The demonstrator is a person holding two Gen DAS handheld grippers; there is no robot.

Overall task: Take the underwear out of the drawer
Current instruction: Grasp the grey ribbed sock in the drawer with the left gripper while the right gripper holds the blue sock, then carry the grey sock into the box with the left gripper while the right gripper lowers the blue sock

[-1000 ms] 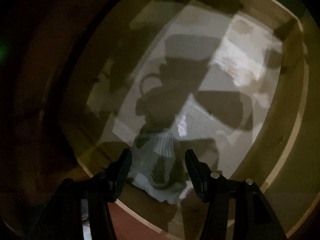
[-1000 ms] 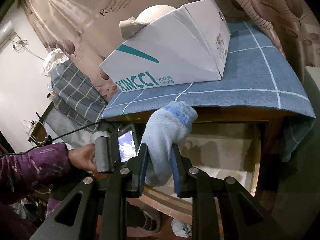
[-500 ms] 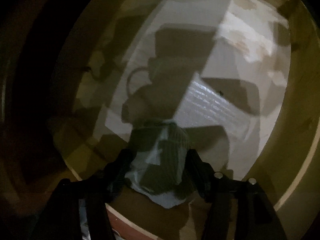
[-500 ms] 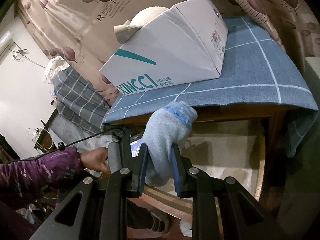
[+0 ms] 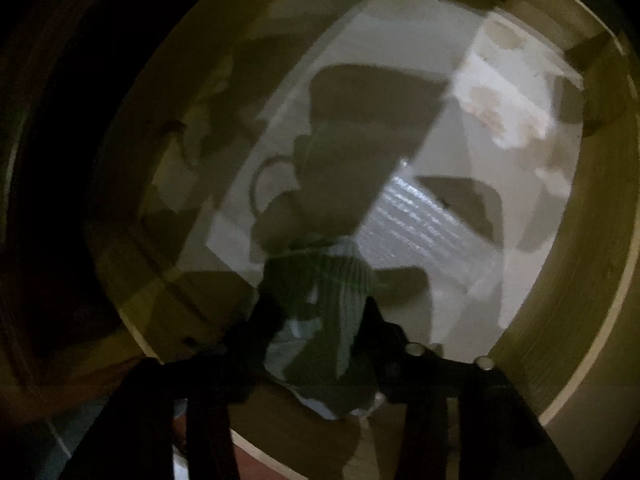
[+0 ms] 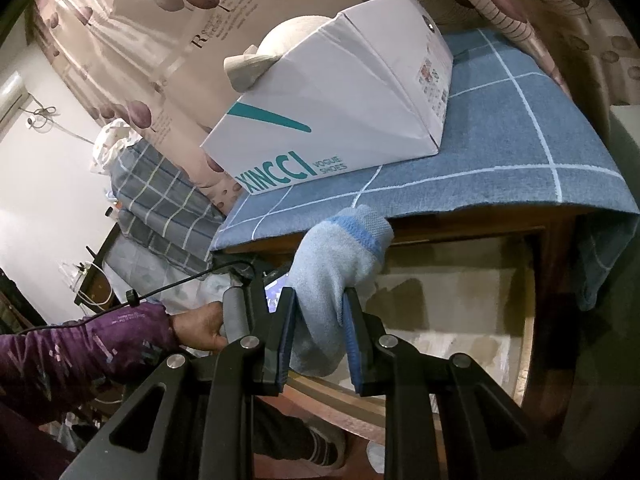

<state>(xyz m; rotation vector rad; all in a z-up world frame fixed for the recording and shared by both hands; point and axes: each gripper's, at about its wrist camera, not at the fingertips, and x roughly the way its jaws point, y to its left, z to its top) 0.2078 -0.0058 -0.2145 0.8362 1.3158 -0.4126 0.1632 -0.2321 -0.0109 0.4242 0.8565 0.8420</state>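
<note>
In the left wrist view I look steeply down into the dim wooden drawer. A pale ribbed garment lies bunched at its near edge. My left gripper is closing, with that garment between its dark fingers, and the pads press its sides. In the right wrist view my right gripper is shut on a light blue knitted garment with a darker blue band, held above the open drawer. A hand in a purple sleeve holds the left gripper's handle at the drawer's left end.
A white shoe box with a beige cap behind it stands on the blue checked cloth covering the cabinet top. Grey checked bedding lies at the left. The person's shoe is on the floor below.
The left gripper sank toward the ribbed garment and its jaws drew in against it. The right gripper kept still with the blue garment.
</note>
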